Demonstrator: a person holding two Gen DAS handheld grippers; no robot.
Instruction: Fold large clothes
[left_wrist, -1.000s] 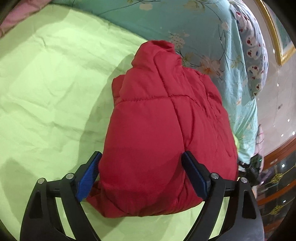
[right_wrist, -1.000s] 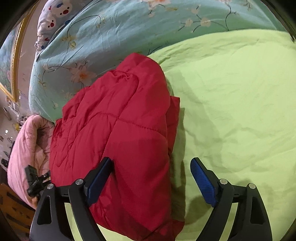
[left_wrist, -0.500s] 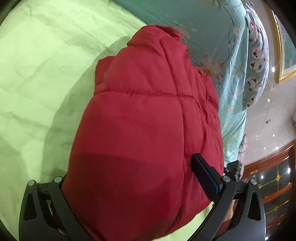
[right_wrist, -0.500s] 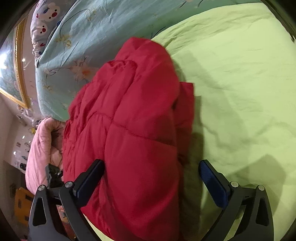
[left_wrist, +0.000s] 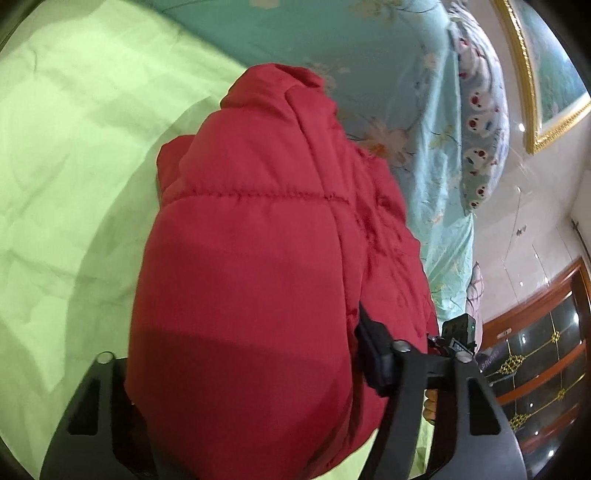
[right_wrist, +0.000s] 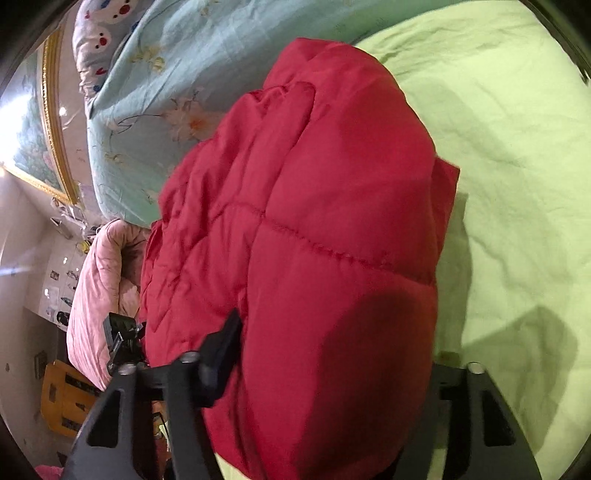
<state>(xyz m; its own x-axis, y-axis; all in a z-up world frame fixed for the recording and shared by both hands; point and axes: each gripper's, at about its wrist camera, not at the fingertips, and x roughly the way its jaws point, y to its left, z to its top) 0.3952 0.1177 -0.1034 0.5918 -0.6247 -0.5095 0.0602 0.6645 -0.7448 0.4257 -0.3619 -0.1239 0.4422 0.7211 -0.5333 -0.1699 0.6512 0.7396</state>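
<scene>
Both wrist cameras close over the red jacket (left_wrist: 251, 280) (right_wrist: 332, 258), facing the bed head, sharing jacket and green sheet (left_wrist: 74, 147) (right_wrist: 517, 147)

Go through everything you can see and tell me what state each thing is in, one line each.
Red jacket: folded into a puffy bundle, lying on the sheet.
Left gripper: open, fingers straddling the bundle.
Right gripper: open, fingers straddling the bundle.
Green sheet: spread out, creased.
Floral quilt: bunched behind the jacket.

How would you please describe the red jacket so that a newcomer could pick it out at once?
Start from the lime-green bedsheet; where it meets the teal floral quilt lies a folded, puffy red quilted jacket. It is the only red, stitched-panel bundle there.
</scene>
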